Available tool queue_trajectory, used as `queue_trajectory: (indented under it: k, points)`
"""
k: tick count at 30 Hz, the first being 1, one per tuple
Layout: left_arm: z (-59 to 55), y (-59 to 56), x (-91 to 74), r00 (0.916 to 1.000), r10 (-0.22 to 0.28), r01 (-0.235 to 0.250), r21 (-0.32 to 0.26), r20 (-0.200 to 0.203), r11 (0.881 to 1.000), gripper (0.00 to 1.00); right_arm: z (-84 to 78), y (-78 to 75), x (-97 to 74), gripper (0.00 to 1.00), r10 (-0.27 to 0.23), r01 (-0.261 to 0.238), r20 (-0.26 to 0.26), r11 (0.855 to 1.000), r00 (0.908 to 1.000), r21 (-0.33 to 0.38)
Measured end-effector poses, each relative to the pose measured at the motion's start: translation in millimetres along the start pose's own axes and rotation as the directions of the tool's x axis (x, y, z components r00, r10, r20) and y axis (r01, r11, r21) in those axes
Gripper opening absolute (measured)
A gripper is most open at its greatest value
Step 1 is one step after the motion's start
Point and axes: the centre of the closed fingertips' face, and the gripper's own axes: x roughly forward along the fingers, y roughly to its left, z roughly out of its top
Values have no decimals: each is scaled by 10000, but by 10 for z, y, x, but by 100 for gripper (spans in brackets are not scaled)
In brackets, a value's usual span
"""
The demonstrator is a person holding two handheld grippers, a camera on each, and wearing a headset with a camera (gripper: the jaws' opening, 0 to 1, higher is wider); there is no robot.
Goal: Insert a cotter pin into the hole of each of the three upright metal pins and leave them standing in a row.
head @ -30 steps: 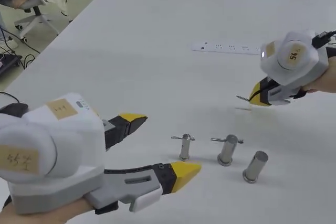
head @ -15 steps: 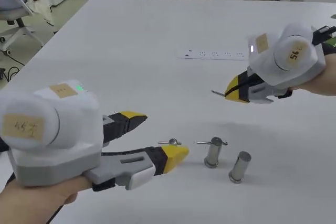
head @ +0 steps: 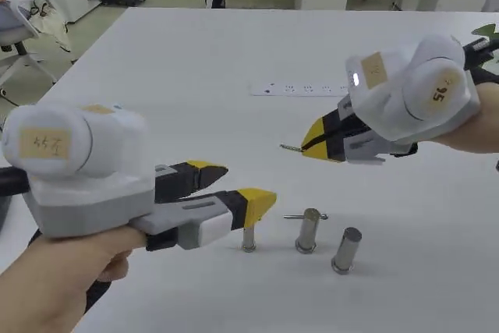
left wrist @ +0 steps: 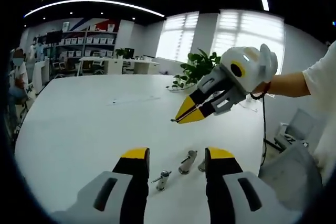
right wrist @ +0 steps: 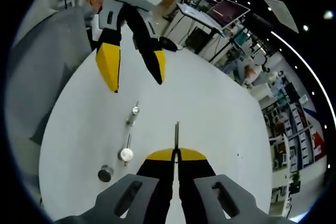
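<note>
**Two down, one to go**

The right gripper [head: 310,143] has swung in above the row, pinching the last cotter pin [head: 290,147]. The left gripper [head: 234,185], jaws spread, now overlaps the left metal pin [head: 249,241]. That one and the middle metal pin [head: 306,235] look pinned; the right metal pin [head: 346,249] is bare. White table [head: 195,76], power strip [head: 300,89], an office chair [head: 17,37] behind.

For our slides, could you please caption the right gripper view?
Right gripper shut on a cotter pin beside three upright metal pins, open left gripper opposite.
</note>
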Motion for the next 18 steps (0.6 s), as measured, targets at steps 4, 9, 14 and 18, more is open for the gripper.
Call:
queue_trajectory:
  k: [4, 9, 14, 18]
  points:
    - [36, -30, 28, 9999, -131, 135, -544, 82, 9984, 37, 93, 74, -31, 2, -8, 11, 121, 9997, 9999, -253]
    - [75, -89, 62, 9994, -293, 309, -1043, 171, 9941, 30, 220, 160, -62, 2, 43, -27, 313, 9988, 9995, -498]
    - [87, -128, 71, 9988, -423, 454, -1463, 240, 9882, 24, 322, 215, -74, 2, 123, -90, 508, 9978, 9986, -654]
    - [85, -138, 76, 9987, -451, 488, -1790, 248, 9826, 18, 379, 248, -85, 2, 214, -164, 576, 9961, 9981, -864]
